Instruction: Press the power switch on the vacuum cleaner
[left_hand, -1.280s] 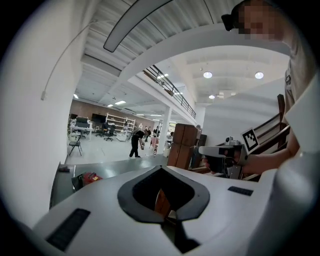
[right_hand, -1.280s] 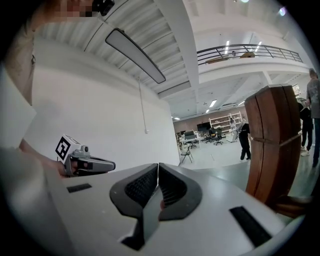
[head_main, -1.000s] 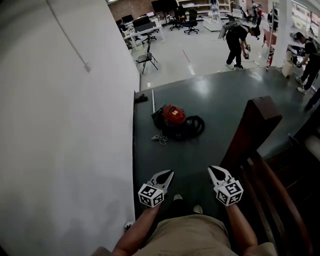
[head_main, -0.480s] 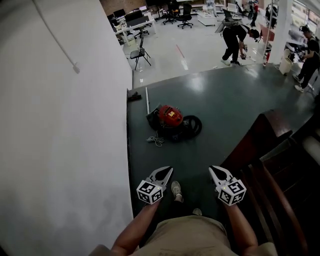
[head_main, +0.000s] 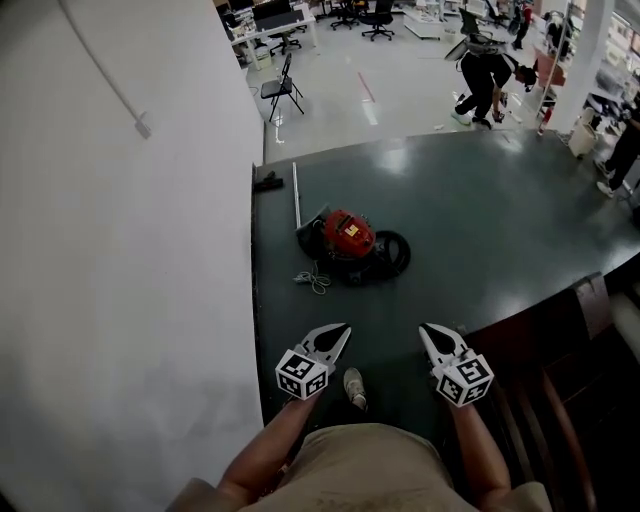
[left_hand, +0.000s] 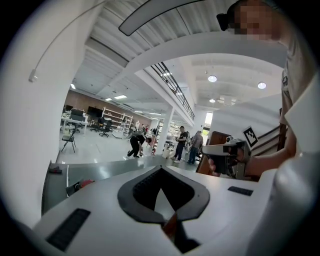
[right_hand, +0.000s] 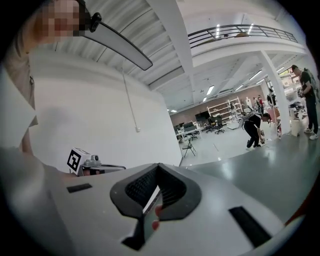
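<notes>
The red vacuum cleaner (head_main: 347, 234) lies on the dark green floor, well ahead of both grippers. Its black hose (head_main: 392, 254) coils at its right, and a pale cord (head_main: 314, 281) lies bunched at its front left. My left gripper (head_main: 340, 329) and right gripper (head_main: 426, 330) are held side by side at waist height, both shut and holding nothing. In the left gripper view the shut jaws (left_hand: 161, 169) point over the floor, with the vacuum cleaner (left_hand: 83, 184) low at the left. The right gripper view shows its shut jaws (right_hand: 158, 165) and the left gripper (right_hand: 93, 162) beside them.
A white wall (head_main: 120, 300) runs along the left. Dark wooden furniture (head_main: 575, 345) stands at the right. A thin wand (head_main: 296, 194) and a small black part (head_main: 268, 182) lie beyond the vacuum. Further off are a folding chair (head_main: 285, 88) and bending people (head_main: 490, 75). My shoe (head_main: 353, 386) shows below.
The view has shifted: the wooden furniture has slid off to the lower right and a foot has stepped forward. Both grippers stay shut in the same pose, and the vacuum lies still.
</notes>
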